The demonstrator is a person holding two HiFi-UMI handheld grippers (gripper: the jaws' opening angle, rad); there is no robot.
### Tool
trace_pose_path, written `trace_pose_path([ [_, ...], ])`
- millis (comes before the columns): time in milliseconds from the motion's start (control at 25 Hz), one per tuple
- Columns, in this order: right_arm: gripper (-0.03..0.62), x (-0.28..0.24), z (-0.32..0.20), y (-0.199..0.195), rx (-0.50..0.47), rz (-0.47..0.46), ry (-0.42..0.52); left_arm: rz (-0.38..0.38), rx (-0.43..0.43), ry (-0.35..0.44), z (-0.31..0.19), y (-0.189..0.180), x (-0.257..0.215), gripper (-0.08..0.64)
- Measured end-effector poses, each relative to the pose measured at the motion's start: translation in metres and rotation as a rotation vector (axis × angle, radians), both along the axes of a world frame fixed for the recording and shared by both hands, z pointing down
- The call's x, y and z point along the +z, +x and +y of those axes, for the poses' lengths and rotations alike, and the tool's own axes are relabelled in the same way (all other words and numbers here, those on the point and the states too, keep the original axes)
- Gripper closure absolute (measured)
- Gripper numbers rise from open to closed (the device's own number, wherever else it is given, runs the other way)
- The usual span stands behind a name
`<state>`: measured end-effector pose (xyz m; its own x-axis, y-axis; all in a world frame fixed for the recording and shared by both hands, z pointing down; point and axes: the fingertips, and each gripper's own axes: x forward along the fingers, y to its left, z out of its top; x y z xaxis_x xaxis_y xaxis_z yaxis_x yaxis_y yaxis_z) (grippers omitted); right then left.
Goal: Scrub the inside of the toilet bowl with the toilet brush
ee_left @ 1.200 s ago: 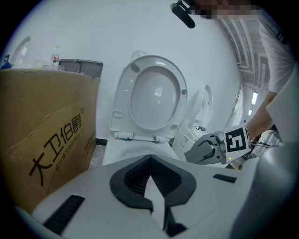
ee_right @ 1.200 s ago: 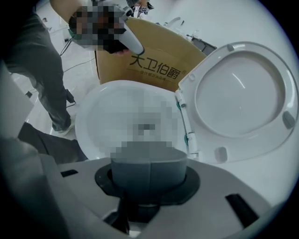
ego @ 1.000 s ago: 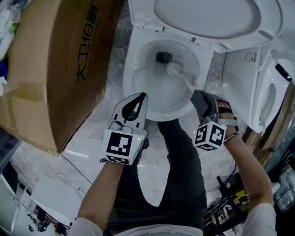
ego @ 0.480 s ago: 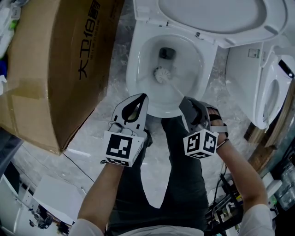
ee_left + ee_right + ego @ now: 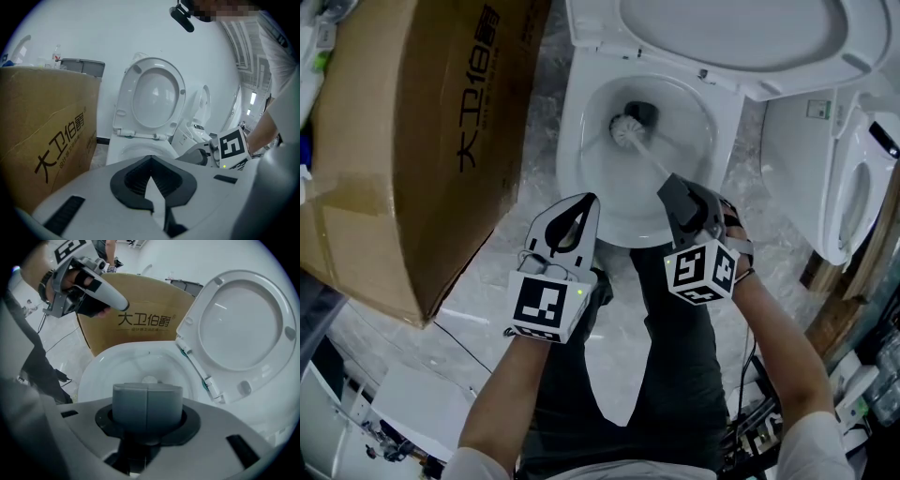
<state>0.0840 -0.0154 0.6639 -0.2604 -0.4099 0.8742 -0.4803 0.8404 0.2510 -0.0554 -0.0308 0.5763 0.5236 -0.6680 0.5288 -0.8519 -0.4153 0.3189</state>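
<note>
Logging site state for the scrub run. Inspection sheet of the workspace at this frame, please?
Surface: grey marbled floor; cannot tell whether it is wet.
Job's things: toilet bowl open, seat lid raised; toilet brush head down inside the bowl, near the drain.
Clutter: large cardboard box close beside the bowl, on the person's left.
Grippers: right gripper jaws shut on the brush handle; left gripper jaws shut, nothing between them, held near the bowl's front rim.
Cables: thin black cable on the floor, lower left.
Surroundings: second toilet at right.
</note>
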Motion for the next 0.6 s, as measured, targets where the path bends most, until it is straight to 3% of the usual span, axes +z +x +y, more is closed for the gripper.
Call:
trace_pose_path([
  [360, 0.437, 0.026, -0.013, 0.005, 0.101, 0.031, -0.046, 0.007, 0.002, 0.013, -0.017, 0.008, 0.009, 0.552],
  [600, 0.436, 0.049, -0.016, 0.006, 0.076, 0.089, -0.044, 0.008, 0.008, 0.013, -0.022, 0.012, 0.022, 0.551],
])
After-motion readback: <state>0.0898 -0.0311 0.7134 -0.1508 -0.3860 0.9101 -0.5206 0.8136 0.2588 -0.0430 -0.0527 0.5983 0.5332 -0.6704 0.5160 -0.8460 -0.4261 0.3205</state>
